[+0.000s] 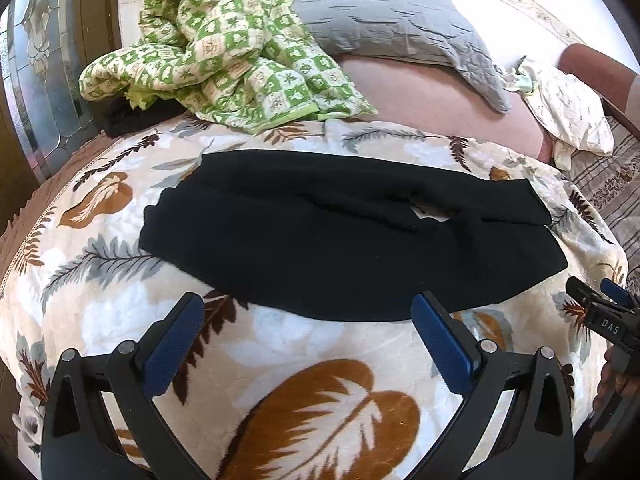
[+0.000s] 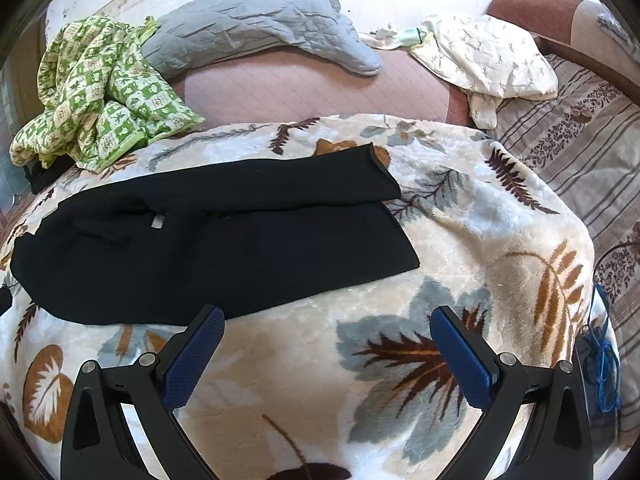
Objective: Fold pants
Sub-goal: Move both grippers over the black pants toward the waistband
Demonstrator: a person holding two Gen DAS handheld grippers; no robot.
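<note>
Behind black pants (image 1: 340,236) — green quilt (image 1: 224,44) (crumpled), grey pillow (image 1: 392,24).

Home bedroom: bed blanket (image 1: 120,312), pillow (image 1: 384,24).

Black pants (image 1: 340,240) on a cream blanket (image 1: 320,380) with brown and grey leaves.
</note>
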